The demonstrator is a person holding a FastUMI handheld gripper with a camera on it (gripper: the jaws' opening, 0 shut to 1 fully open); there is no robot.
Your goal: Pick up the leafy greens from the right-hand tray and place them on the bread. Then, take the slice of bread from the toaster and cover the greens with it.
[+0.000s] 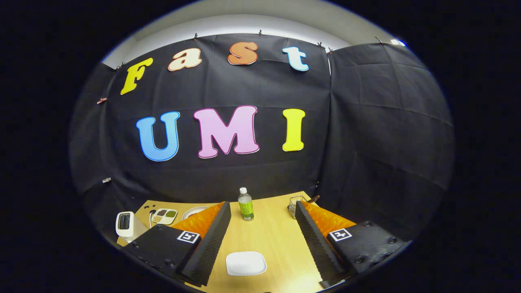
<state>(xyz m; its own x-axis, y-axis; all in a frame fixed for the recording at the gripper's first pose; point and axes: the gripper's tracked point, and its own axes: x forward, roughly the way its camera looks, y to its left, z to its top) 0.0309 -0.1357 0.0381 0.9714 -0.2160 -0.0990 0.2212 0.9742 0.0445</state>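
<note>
My gripper (263, 211) is open, held high above the wooden table (272, 238), with nothing between its fingers. A white rectangular plate (246, 263) lies on the table between the fingers, close to me. A white toaster (124, 224) stands far to the left of the left finger (211, 240). A white divided tray (164, 215) with small portions of food, some of them green, lies beyond the toaster. The rim of a round white plate (193, 211) shows just past the left finger. I cannot make out bread or leafy greens.
A clear bottle with a green label (246, 204) stands upright beyond the fingers near the table's far edge. A small wire basket (296, 203) sits at the far right, partly behind the right finger (313, 238). The black booth wall rises behind the table.
</note>
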